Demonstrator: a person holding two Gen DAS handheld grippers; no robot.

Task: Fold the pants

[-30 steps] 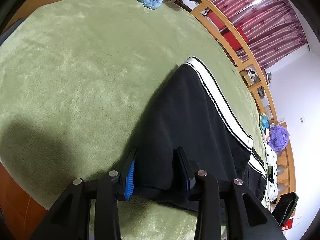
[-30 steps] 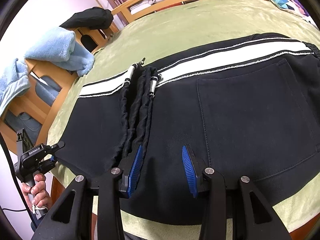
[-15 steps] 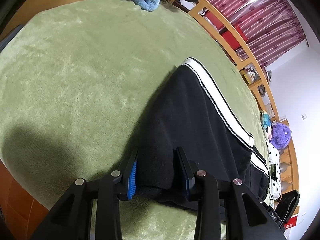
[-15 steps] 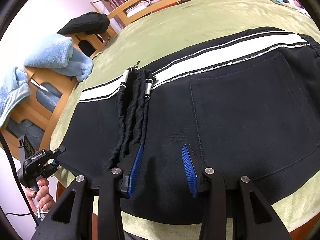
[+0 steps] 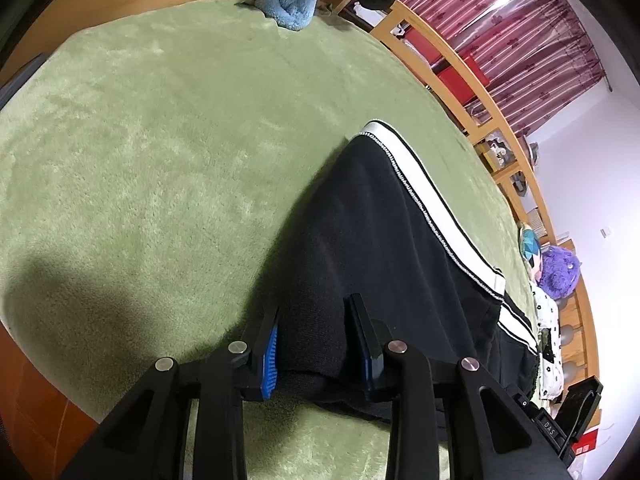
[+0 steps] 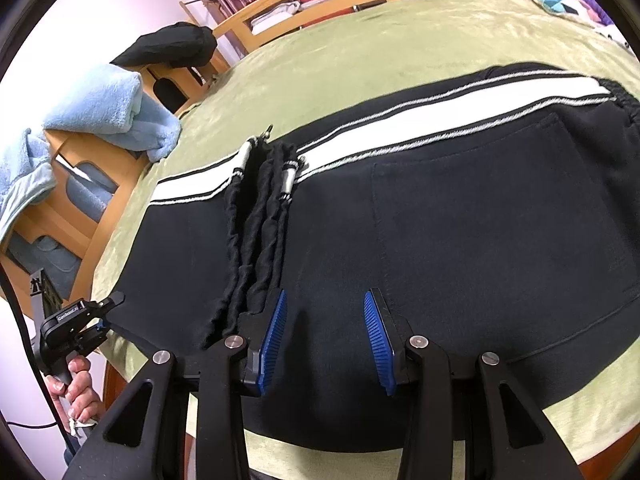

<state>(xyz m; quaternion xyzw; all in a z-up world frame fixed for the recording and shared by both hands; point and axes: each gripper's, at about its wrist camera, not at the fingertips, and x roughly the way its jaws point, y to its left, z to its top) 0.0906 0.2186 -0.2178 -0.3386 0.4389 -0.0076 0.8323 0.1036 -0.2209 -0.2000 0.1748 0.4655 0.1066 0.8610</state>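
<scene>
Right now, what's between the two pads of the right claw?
In the right wrist view, black pants fabric fills the gap of the right claw. The pads stand apart over it, just right of the bunched drawstrings.

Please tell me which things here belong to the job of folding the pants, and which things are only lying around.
Belong to the job:
- black pants with the white stripe
- left gripper, with the pants' fabric between its pads
- right gripper, over the pants

Only lying around:
- blue towels
- black garment on the wooden furniture
- purple plush toy
</scene>
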